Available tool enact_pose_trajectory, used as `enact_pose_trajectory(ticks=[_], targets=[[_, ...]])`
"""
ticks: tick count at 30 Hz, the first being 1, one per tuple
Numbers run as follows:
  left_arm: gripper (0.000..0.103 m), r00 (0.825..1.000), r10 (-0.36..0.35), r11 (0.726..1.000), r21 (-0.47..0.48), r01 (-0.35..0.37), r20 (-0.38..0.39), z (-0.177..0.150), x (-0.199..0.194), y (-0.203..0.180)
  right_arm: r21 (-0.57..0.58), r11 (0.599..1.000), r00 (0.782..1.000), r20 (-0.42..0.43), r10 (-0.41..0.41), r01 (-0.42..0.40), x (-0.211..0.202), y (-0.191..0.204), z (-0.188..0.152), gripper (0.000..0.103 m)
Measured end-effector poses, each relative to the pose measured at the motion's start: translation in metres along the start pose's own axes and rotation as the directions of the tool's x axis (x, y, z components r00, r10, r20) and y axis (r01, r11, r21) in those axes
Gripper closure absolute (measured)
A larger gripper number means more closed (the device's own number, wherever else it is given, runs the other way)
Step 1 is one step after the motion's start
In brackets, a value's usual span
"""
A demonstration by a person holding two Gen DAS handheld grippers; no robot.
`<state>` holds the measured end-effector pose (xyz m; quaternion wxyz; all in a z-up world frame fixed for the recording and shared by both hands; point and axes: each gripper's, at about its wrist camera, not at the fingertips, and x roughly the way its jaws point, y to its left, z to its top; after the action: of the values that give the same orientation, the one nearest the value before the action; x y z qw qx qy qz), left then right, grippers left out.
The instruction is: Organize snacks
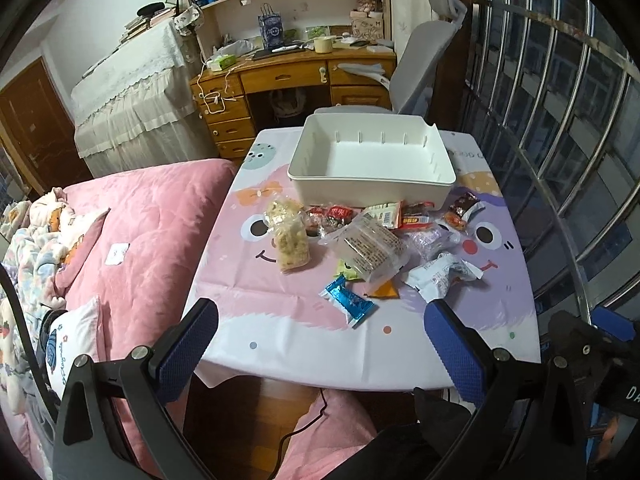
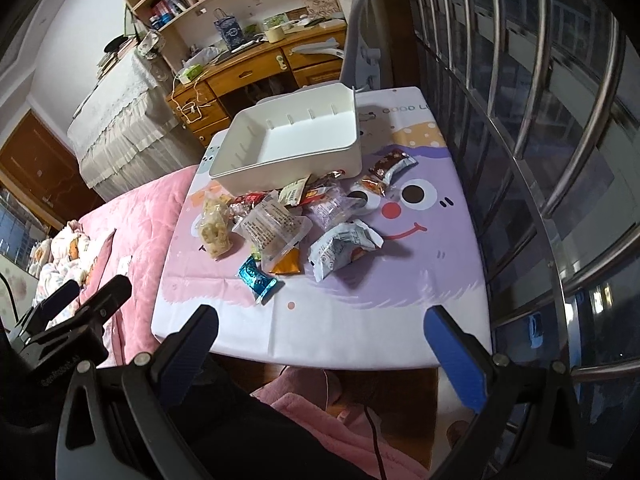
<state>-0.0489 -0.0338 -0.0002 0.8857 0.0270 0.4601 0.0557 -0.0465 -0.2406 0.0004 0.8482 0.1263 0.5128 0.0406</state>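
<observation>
A pile of snack packets lies mid-table in front of an empty white bin (image 1: 372,156) (image 2: 296,140). It holds a clear bag of pale puffed snacks (image 1: 289,236) (image 2: 216,229), a clear packet of brown biscuits (image 1: 370,246) (image 2: 272,230), a blue foil packet (image 1: 348,300) (image 2: 258,278), a white crumpled packet (image 1: 440,274) (image 2: 340,250) and red and brown wrappers. My left gripper (image 1: 320,344) is open and empty, held back over the table's near edge. My right gripper (image 2: 320,344) is open and empty, also at the near edge.
The table (image 1: 304,332) has a pink and purple cartoon cloth. A pink bed (image 1: 152,232) lies to the left. Metal window bars (image 2: 560,160) stand close on the right. A wooden desk (image 1: 288,76) and grey chair (image 1: 424,60) stand behind the table.
</observation>
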Motion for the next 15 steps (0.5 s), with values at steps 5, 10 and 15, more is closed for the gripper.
enact_pose_trajectory(ticks=[5, 10, 15], targets=[[0.001, 0.999, -0.012, 1.0, -0.003, 0.012, -0.03, 0.002, 0.009, 0.003, 0.019, 1.0, 1.0, -0.016, 0.0, 0.0, 0.007, -0.004, 0.001, 0.0], [0.001, 0.992, -0.057, 0.998, -0.038, 0.053, -0.11, 0.004, 0.034, 0.009, 0.031, 0.999, 0.999, -0.034, -0.006, 0.007, 0.014, -0.007, 0.005, 0.0], [0.001, 0.975, -0.115, 0.992, -0.075, 0.102, -0.192, 0.007, 0.069, 0.01, 0.03, 0.999, 0.997, -0.073, -0.025, 0.028, 0.031, -0.007, 0.011, 0.0]])
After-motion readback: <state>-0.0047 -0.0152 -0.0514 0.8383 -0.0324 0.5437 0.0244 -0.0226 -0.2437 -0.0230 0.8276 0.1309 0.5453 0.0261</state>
